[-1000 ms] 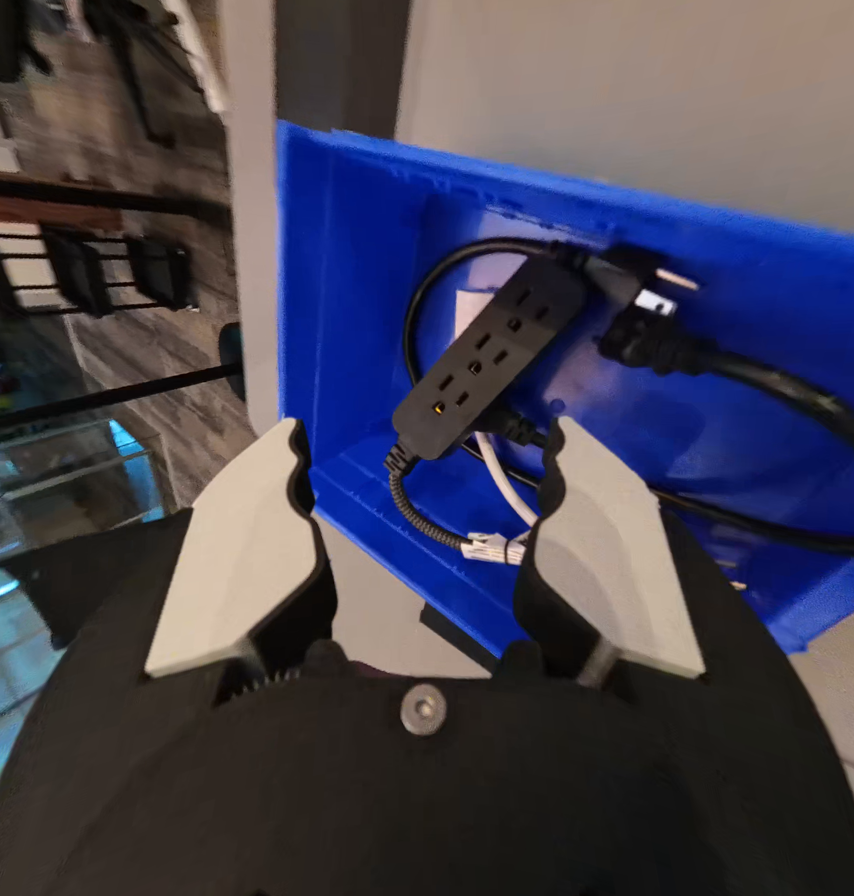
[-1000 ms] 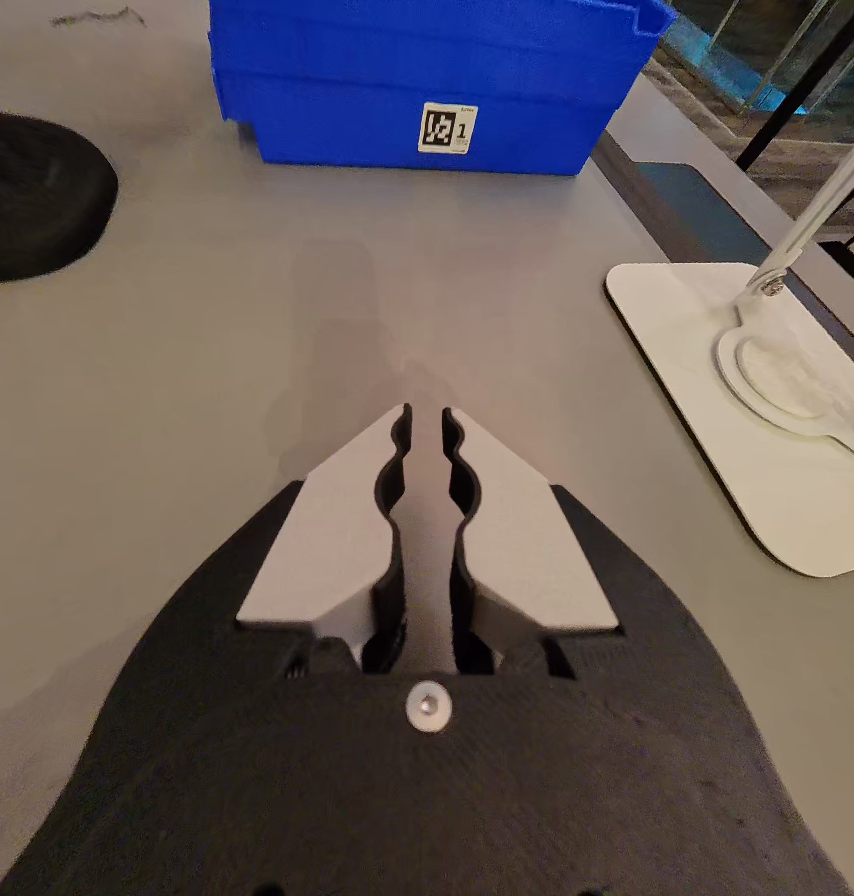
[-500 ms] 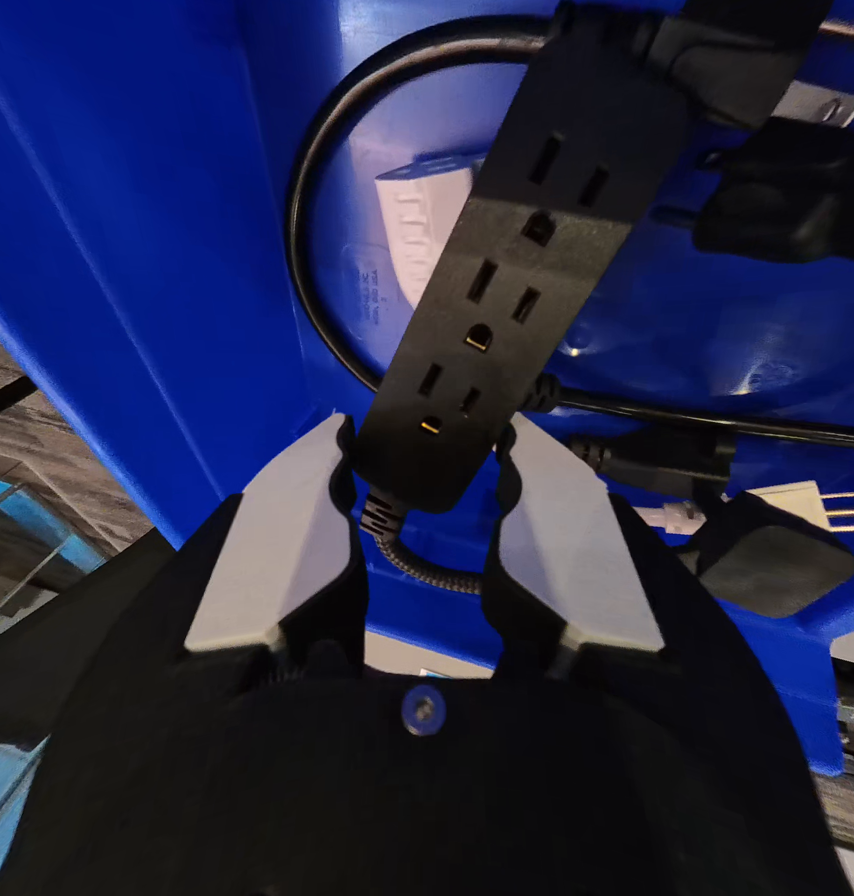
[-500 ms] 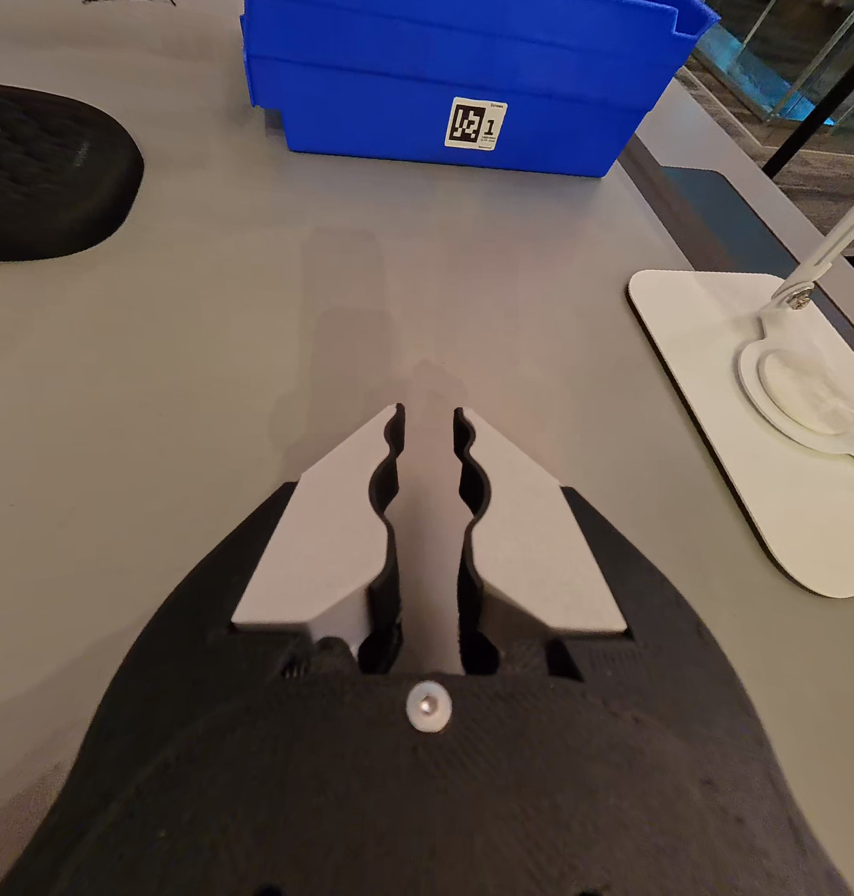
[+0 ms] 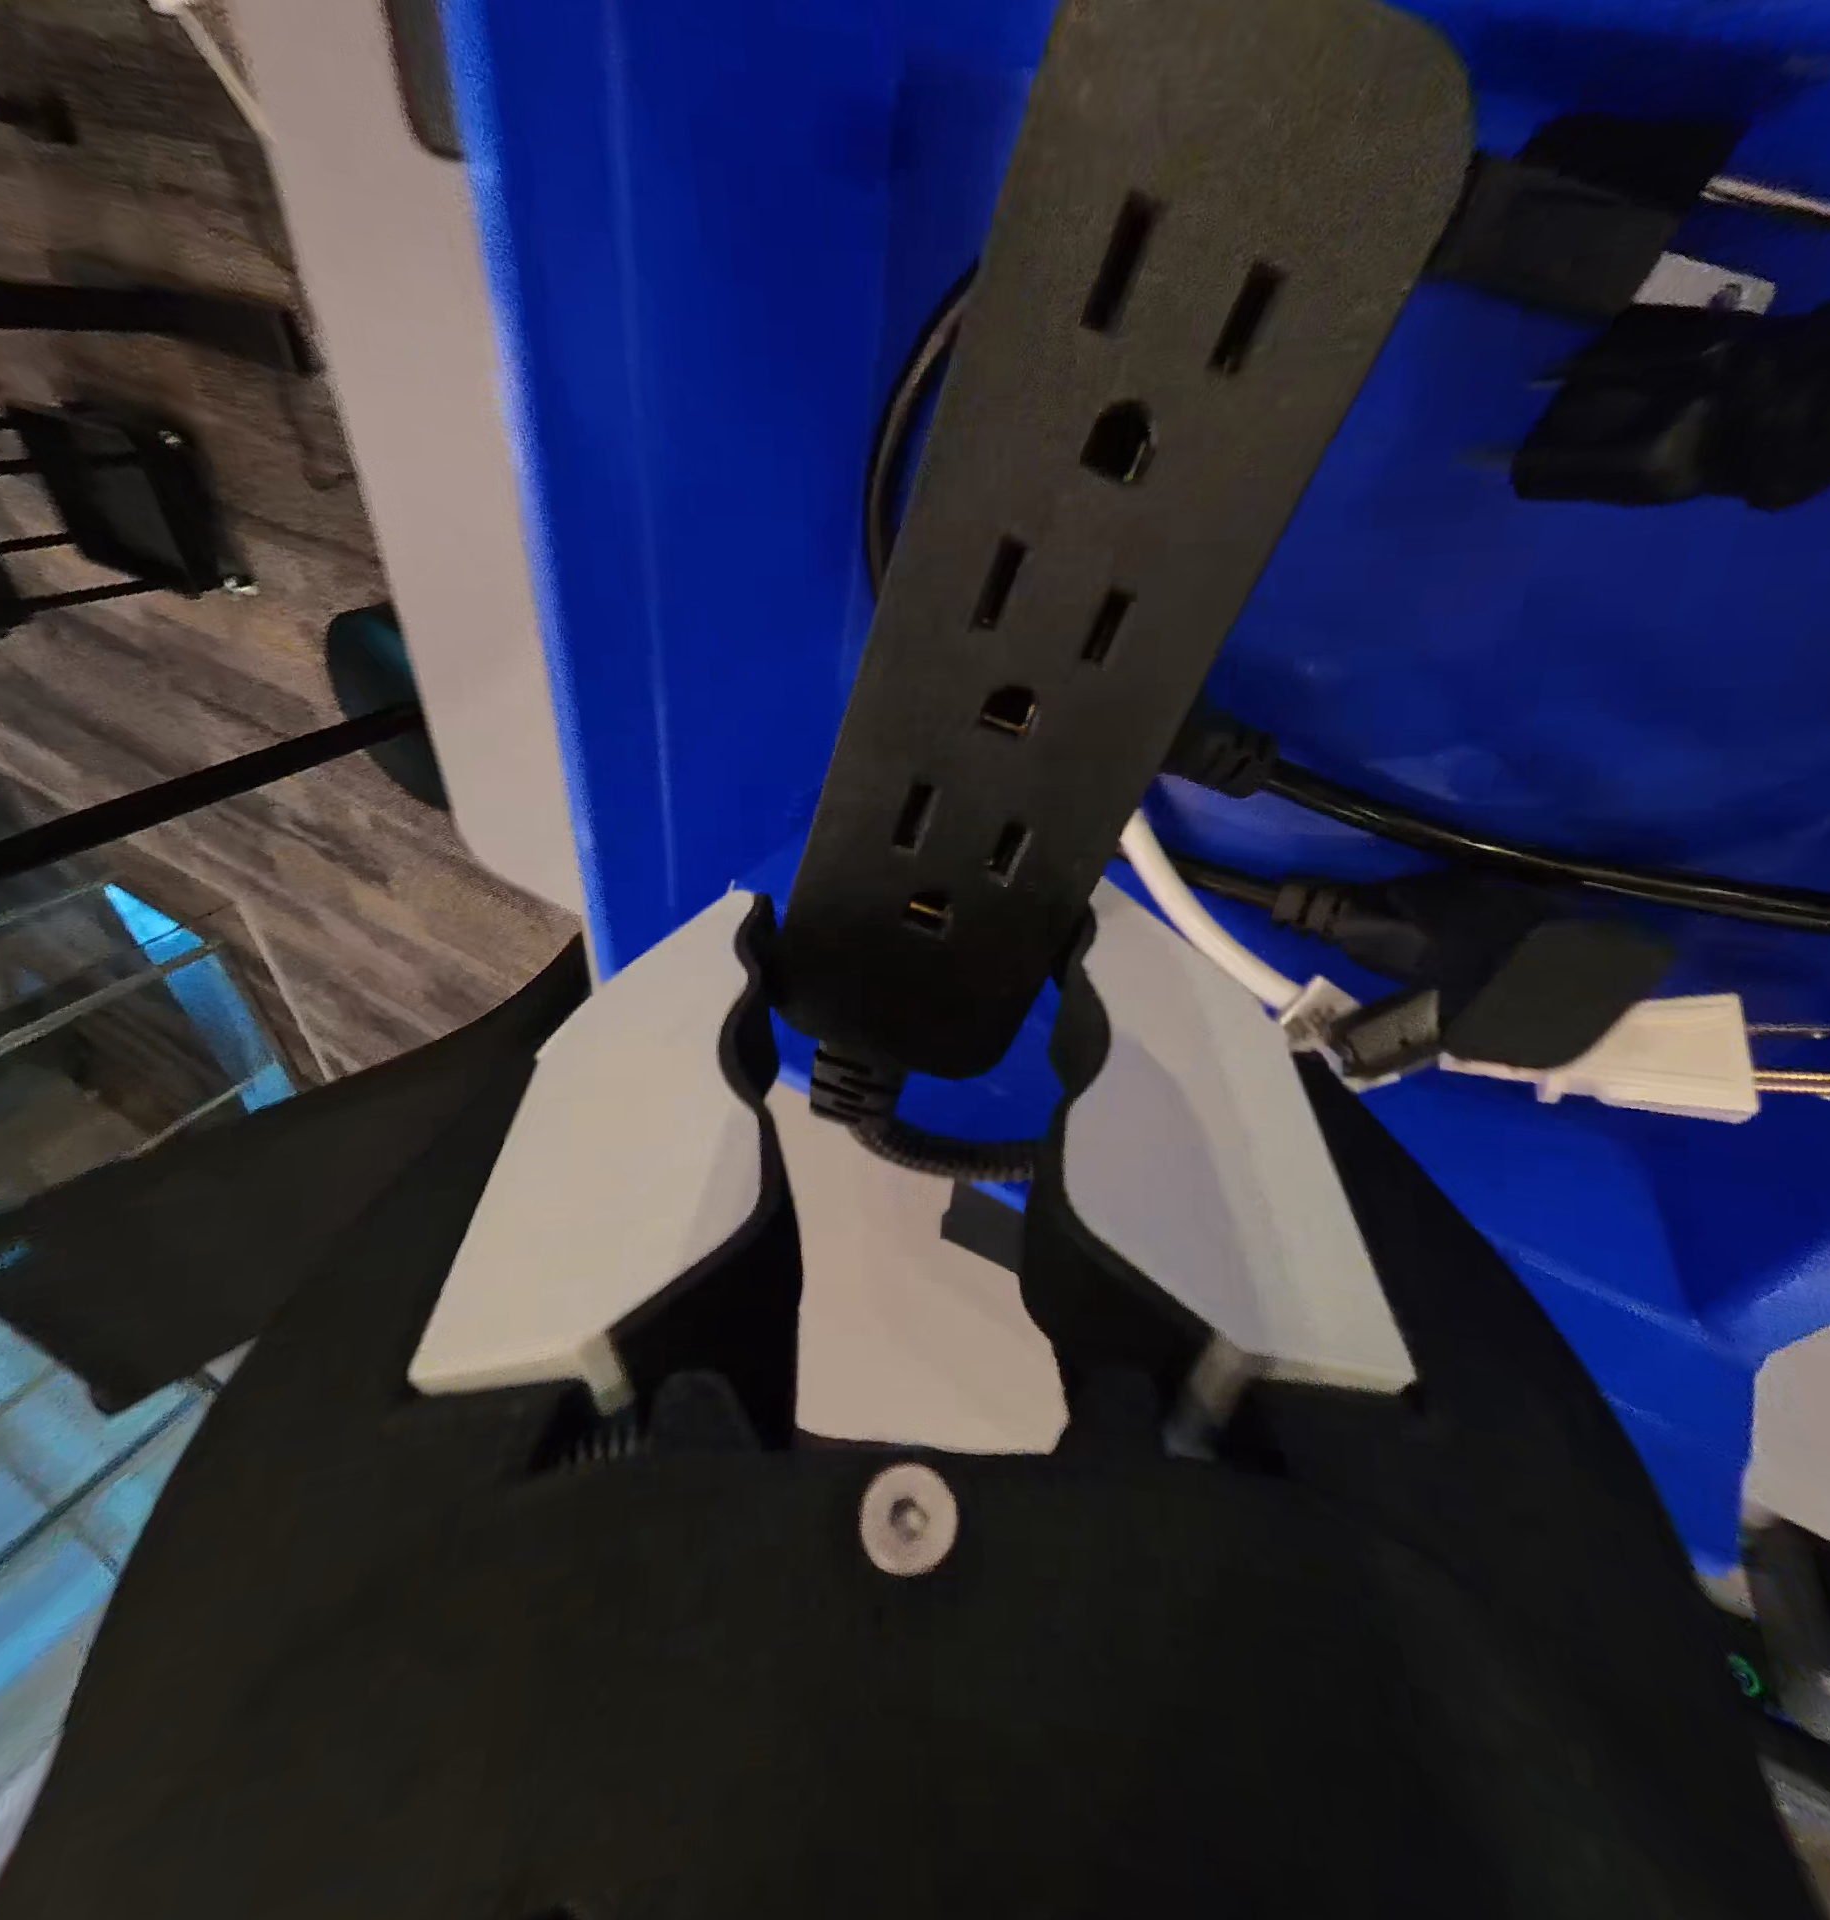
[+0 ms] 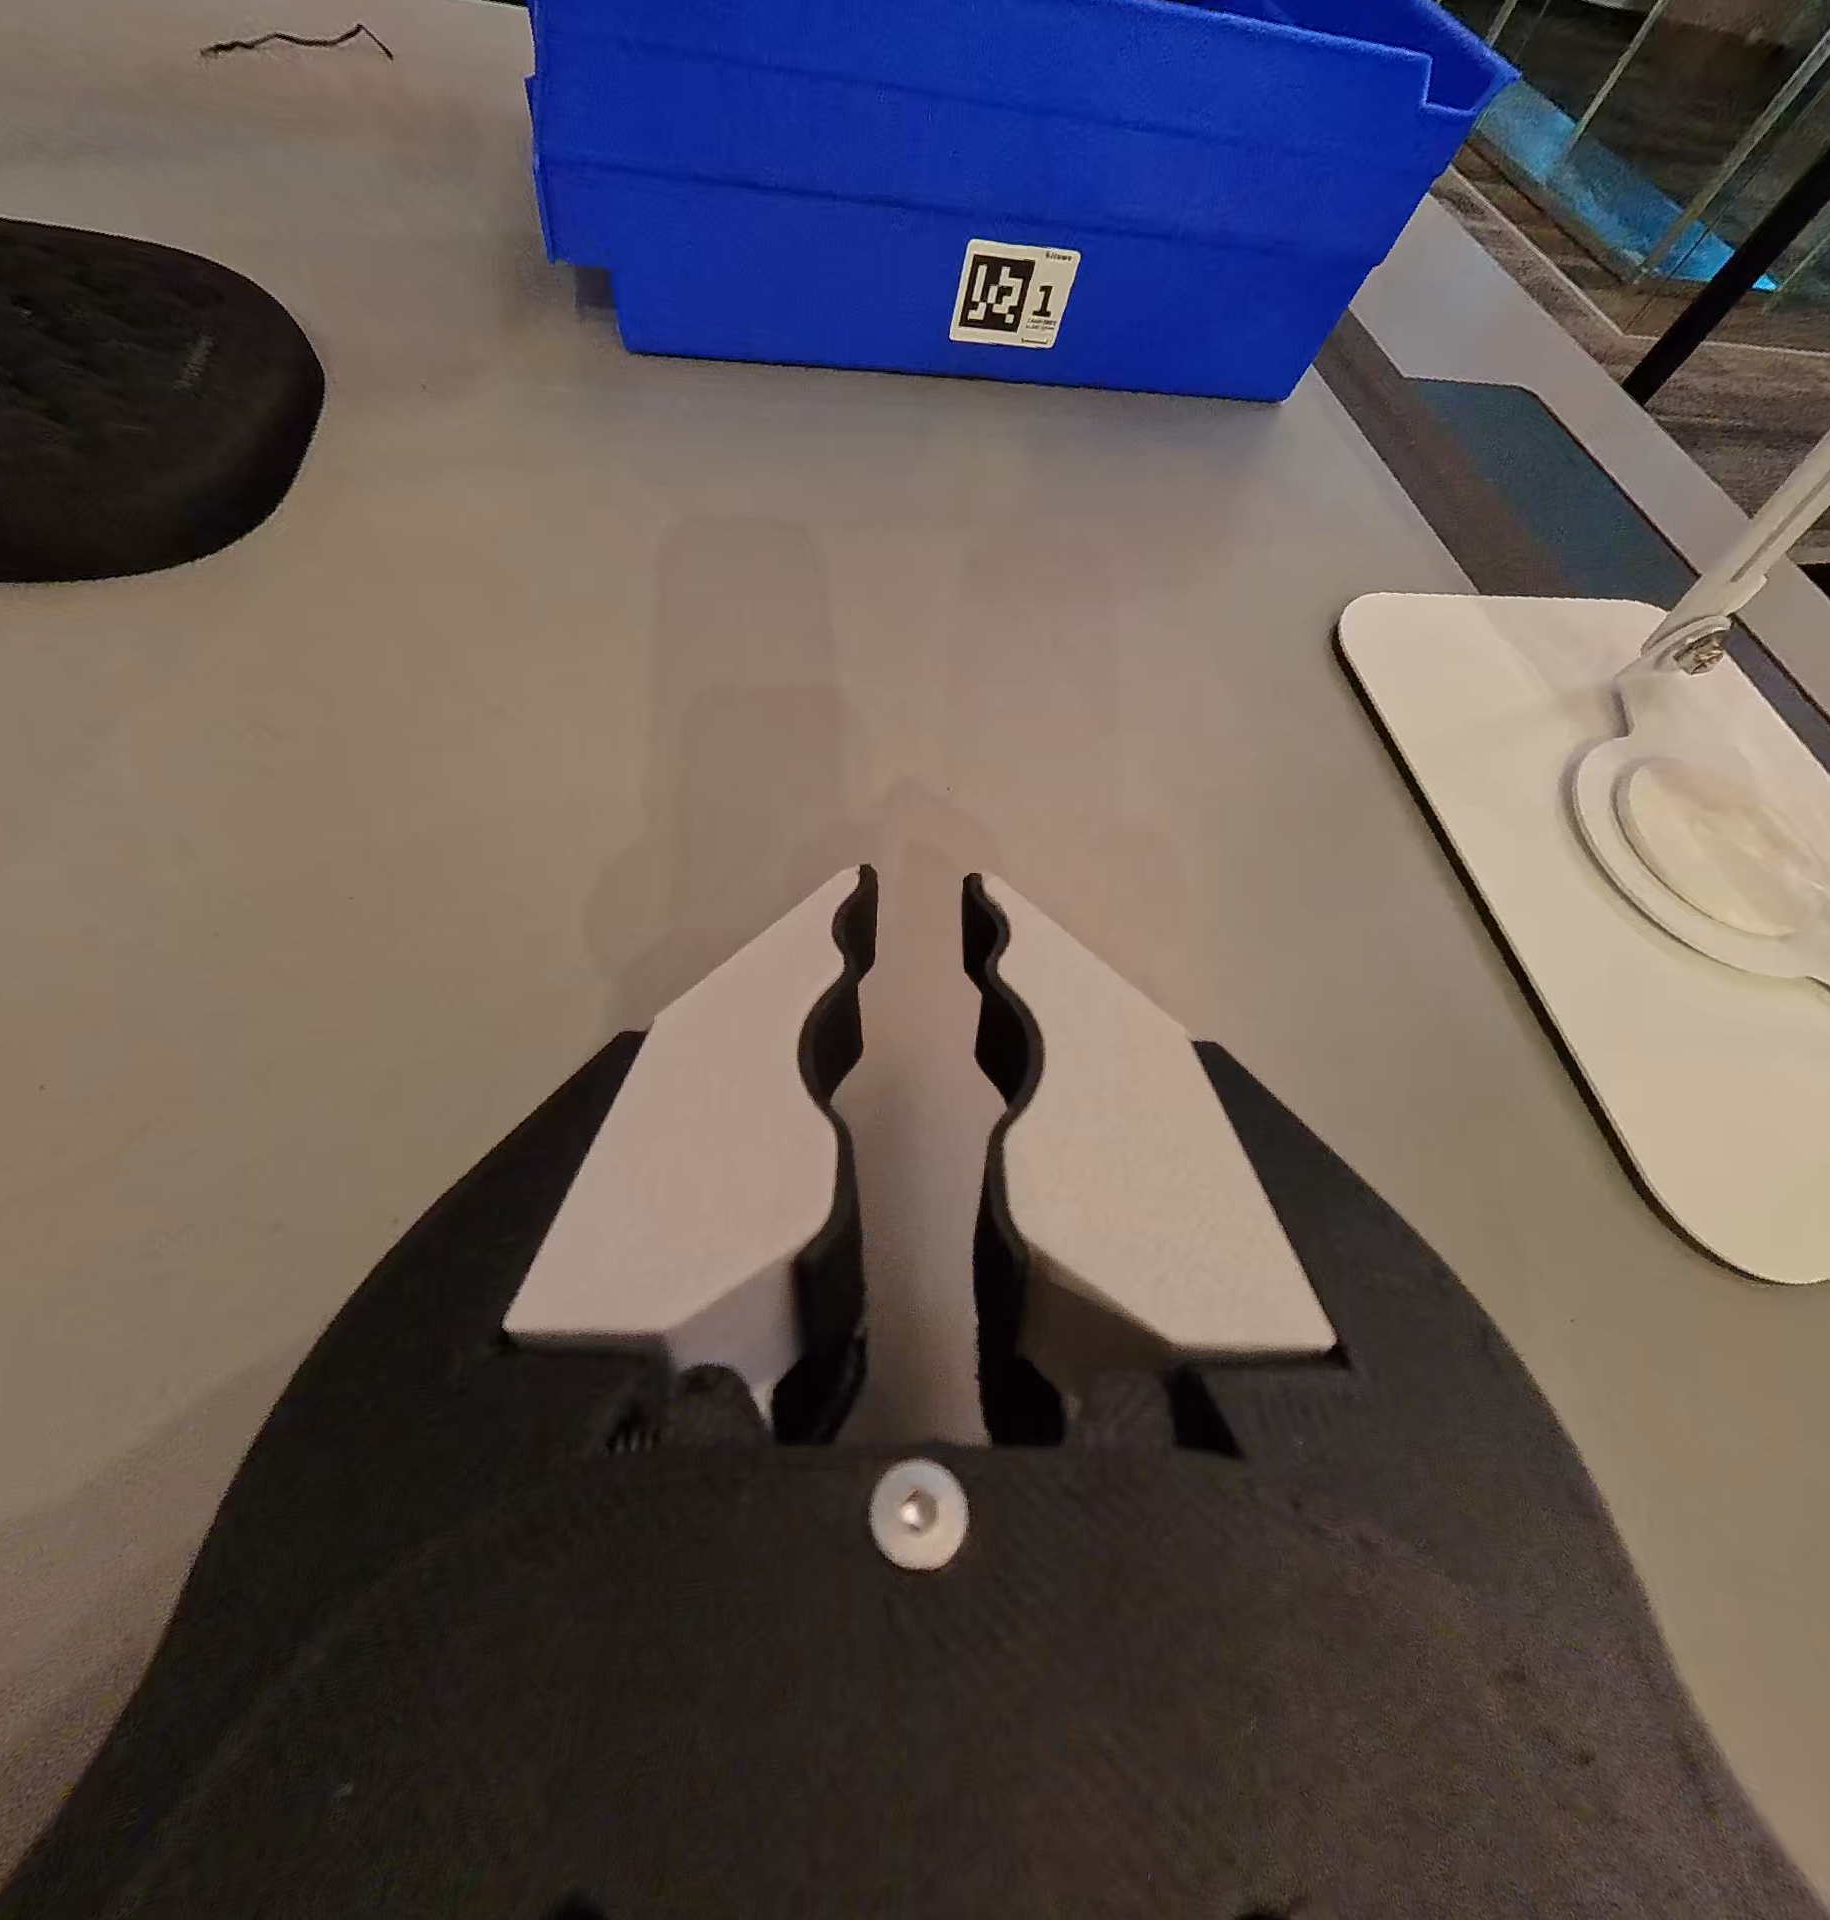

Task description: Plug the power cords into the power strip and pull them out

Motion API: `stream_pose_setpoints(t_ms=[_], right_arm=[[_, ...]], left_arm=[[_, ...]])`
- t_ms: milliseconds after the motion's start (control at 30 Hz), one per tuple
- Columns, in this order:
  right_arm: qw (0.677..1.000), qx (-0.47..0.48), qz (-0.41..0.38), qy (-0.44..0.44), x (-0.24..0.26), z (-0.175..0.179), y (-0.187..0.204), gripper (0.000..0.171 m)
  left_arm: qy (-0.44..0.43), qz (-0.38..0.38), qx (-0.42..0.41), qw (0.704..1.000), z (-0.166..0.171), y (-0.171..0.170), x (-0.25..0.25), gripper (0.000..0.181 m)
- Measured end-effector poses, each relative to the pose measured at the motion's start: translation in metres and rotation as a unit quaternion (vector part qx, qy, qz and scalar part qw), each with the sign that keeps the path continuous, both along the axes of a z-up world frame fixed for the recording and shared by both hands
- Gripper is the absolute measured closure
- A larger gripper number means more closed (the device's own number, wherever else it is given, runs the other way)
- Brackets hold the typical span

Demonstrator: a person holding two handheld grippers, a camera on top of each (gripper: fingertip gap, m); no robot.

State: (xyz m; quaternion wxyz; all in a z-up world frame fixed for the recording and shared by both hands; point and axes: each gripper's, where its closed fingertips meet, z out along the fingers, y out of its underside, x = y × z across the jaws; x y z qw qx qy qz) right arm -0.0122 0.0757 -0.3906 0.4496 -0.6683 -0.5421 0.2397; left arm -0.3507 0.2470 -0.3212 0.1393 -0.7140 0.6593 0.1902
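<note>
1. Jaws of the left gripper (image 5: 916,961) are clamping the cord end of the black power strip (image 5: 1129,520), one pad pressing each long edge.
2. Strip is pointing away from the camera, its three outlets facing up and all unoccupied; its braided cord (image 5: 932,1148) is curling out between the gripper's fingers.
3. Behind and below the strip, the blue bin (image 5: 703,436) is holding the loose cords: a white plug (image 5: 1638,1049) with bare prongs pointing right, a flat black plug (image 5: 1545,982) lying partly over it, a white cable (image 5: 1202,925), and a thick black plug (image 5: 1700,426) near the upper right.
4. Right gripper (image 6: 919,883) is hovering over the grey tabletop (image 6: 475,727), its jaws standing narrowly parted and gripping nothing.
5. Ahead of it, the blue bin (image 6: 890,135) is sitting at the far end, a square tag (image 6: 1015,291) on its near wall.
6. Black pad (image 6: 111,395) is lying to the left, and a white stand base (image 6: 1576,935) to the right.
</note>
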Motion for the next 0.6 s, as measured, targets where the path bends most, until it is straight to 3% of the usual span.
stream_pose_setpoints(t_ms=[400,600], right_arm=[[1.0,0.01,-0.01,0.012,0.001,0.006,0.002,0.153],[0.998,0.016,-0.047,0.032,0.013,0.016,0.015,0.151]], left_arm=[[-0.12,0.046,0.108,0.986,0.069,-0.014,0.001,0.133],[-0.163,0.03,0.158,0.973,0.128,-0.032,0.024,0.133]])
